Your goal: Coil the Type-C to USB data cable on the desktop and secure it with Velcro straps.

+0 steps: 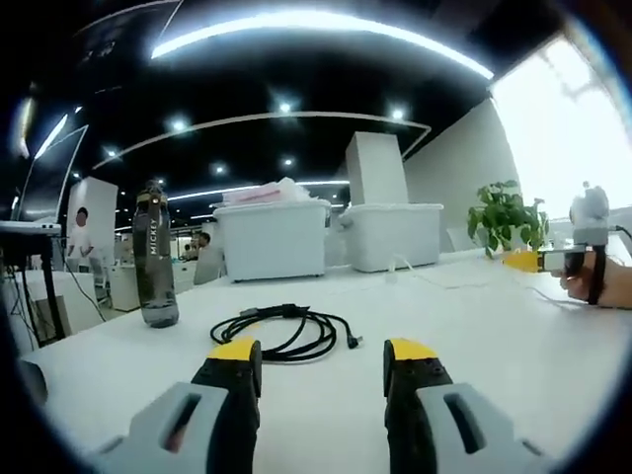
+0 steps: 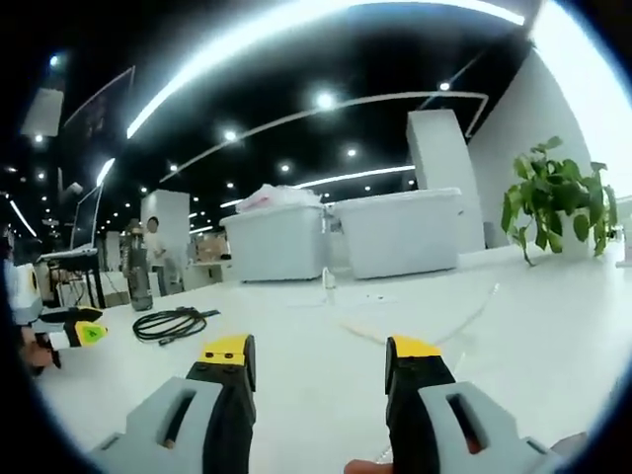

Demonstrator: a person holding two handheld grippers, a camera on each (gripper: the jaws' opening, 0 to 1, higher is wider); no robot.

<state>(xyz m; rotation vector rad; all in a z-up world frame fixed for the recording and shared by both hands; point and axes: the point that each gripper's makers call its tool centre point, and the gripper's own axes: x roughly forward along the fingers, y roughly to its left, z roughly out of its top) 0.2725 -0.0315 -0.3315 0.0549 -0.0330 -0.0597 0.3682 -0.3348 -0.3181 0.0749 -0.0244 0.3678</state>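
The thin black data cable [image 1: 286, 331] sits loosely looped on the white desktop [image 1: 474, 326], just beyond the left gripper [image 1: 321, 367], whose jaws are spread and empty. The right gripper [image 2: 316, 365] is well off, also apart and empty. Honestly, one-sided grabbing could spring the loops open, or knock the dark water bottle [image 1: 155, 255] nearby.
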